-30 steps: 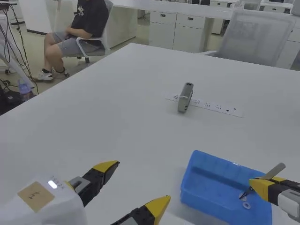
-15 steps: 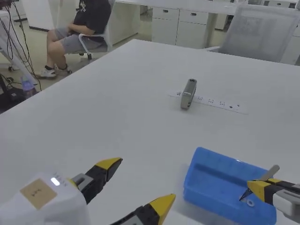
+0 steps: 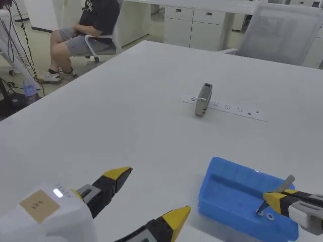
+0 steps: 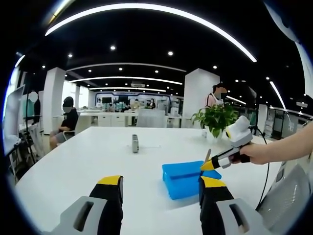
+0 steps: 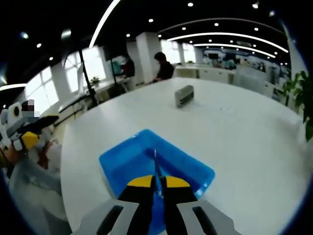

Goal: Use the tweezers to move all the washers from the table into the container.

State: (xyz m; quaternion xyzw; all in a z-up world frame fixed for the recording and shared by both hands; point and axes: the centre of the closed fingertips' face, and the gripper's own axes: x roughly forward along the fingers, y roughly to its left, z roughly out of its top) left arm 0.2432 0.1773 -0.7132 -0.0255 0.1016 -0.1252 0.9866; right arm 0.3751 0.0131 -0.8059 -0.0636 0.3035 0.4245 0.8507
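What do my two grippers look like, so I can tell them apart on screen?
Both have white bodies and black jaws with yellow tips. The left gripper carries a tan label and a lit light. A dark cable runs from the right gripper.

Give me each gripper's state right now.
Left gripper: open, holding nothing.
Right gripper: shut on the tweezers, over the blue container.
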